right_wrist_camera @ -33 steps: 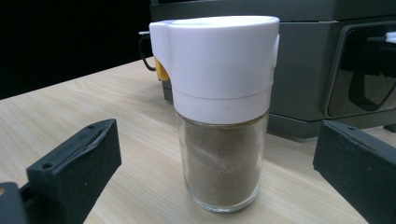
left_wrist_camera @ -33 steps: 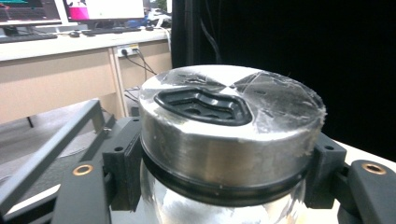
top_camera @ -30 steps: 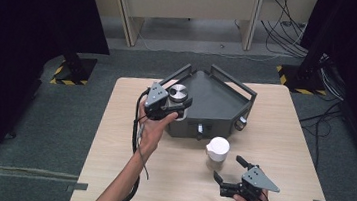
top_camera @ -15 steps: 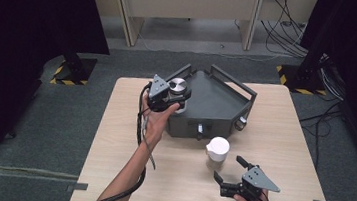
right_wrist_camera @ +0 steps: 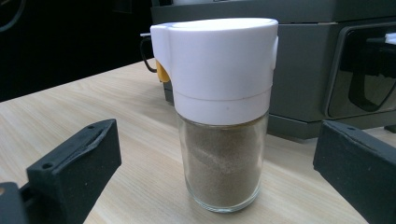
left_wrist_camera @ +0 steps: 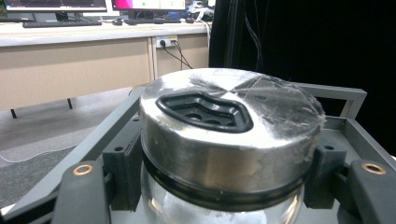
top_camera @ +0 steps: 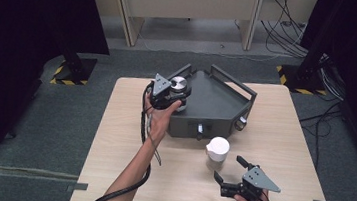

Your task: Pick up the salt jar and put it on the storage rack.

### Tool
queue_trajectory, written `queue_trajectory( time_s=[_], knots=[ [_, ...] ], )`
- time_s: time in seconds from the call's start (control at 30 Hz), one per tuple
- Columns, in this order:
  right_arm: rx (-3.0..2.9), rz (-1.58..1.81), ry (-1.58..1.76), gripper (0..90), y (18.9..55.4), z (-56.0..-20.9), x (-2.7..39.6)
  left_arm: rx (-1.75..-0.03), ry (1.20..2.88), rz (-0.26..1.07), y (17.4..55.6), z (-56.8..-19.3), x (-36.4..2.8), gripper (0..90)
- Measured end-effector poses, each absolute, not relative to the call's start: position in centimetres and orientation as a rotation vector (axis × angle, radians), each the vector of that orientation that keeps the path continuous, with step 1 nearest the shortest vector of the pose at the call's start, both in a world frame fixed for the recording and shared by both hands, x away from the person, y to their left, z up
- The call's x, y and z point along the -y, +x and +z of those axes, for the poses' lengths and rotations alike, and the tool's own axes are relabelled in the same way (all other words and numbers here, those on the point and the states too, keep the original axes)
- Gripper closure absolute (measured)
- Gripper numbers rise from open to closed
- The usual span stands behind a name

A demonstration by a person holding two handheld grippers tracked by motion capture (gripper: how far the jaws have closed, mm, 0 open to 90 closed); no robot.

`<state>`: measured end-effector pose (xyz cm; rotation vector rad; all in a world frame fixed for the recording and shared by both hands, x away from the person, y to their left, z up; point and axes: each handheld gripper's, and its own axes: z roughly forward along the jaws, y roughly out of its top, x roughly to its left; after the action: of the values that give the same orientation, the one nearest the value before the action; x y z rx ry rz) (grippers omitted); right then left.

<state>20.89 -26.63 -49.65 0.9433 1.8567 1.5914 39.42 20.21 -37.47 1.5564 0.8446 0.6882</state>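
A glass jar with a brushed metal lid (left_wrist_camera: 224,116) sits between the jaws of my left gripper (left_wrist_camera: 224,186), which is shut on its sides below the lid. In the high view that gripper (top_camera: 176,93) holds the jar (top_camera: 179,84) over the left corner of a grey metal tray (top_camera: 216,104). A glass shaker with a white cap (right_wrist_camera: 219,93), part full of brown powder, stands upright on the table just ahead of my right gripper (right_wrist_camera: 217,149). That gripper's jaws are wide open and apart from it. The high view shows the shaker (top_camera: 217,149) in front of the tray, with my right gripper (top_camera: 229,169) near the table's front edge.
The tray has raised rail handles (top_camera: 234,80) and knobs (top_camera: 199,129) on its front wall. The wooden table (top_camera: 122,140) stands on grey carpet. Desks (top_camera: 192,1) and cables (top_camera: 293,37) lie beyond it, and dark curtains hang on both sides.
My left gripper has carried the metal-lidded jar a little farther away, onto the tray's left corner. The right gripper and the shaker have not moved.
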Motion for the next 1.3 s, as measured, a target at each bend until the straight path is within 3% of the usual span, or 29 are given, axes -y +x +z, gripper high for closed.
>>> queue_trajectory(
  time_s=[1.3],
  knots=[
    [-1.855,1.595,0.937,0.9,20.9,-49.6,26.7,-0.891,1.547,0.723,39.7,-38.6,-18.8,29.1]
  ],
)
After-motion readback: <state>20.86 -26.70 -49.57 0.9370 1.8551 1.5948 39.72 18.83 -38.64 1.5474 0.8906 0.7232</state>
